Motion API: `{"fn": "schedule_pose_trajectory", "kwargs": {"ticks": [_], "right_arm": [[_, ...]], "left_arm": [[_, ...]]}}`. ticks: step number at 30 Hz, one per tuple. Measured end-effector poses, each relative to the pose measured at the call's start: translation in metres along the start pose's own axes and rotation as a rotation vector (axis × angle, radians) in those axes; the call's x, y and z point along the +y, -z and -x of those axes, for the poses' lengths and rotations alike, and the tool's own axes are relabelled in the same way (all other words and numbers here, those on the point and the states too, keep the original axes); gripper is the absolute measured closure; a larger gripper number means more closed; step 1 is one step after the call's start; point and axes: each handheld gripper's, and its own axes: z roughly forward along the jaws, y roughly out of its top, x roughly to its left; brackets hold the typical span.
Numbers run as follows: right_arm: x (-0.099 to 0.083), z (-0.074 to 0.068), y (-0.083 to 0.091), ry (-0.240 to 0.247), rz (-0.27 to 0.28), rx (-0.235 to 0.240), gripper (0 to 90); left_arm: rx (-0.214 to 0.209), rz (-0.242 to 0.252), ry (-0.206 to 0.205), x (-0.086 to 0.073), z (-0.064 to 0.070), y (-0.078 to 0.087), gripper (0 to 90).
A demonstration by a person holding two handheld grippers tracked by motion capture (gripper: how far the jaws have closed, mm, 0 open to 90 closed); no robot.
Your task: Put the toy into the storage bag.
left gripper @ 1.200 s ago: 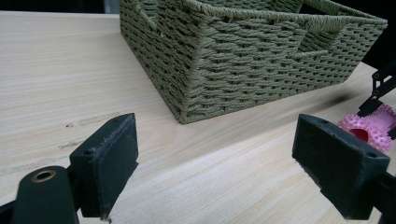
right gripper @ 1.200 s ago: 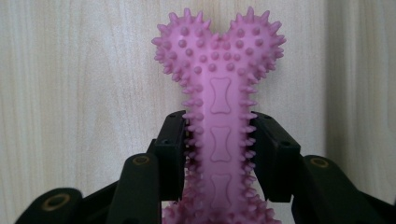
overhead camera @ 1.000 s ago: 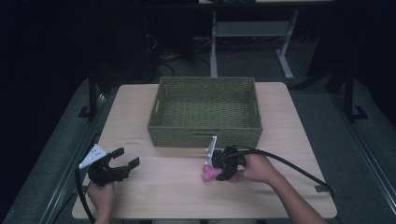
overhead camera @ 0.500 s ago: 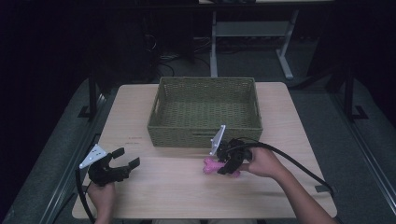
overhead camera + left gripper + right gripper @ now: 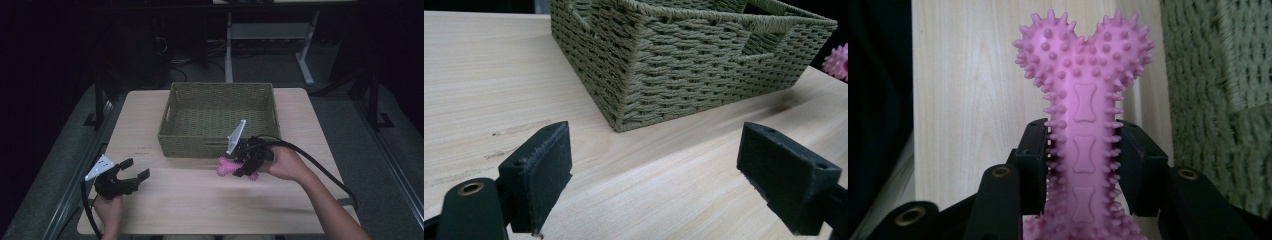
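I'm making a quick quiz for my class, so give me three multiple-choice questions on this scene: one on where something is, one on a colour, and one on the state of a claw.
1. Where is the basket?
A. at the far middle of the table
B. on the floor
C. at the near left corner

2. What colour is the spiky bone toy?
A. blue
B. pink
C. yellow

3. How is the right claw?
A. open over the basket
B. lying flat on the table
C. shut on the bone toy

Answers: 1 A, the high view shows it against the table's far edge. 2 B, the right gripper view shows it pink all over. 3 C, both black jaws press the toy's shaft, while the left claw stands open with nothing between its jaws.
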Motion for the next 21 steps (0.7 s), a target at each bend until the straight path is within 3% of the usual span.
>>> {"fn": "schedule_pose_trajectory", "kwargs": {"ticks": [17, 21], "right_arm": [[0.013, 0.014, 0.036, -0.007, 0.049, -0.014, 58.3], [0.015, 0.018, 0.041, -0.01, 0.04, -0.018, 58.4]], "left_arm": [[-0.001, 0.0, 0.0, 0.0, 0.001, -0.001, 13.9], [-0.002, -0.001, 0.001, 0.0, 0.0, -0.001, 13.9]]}}
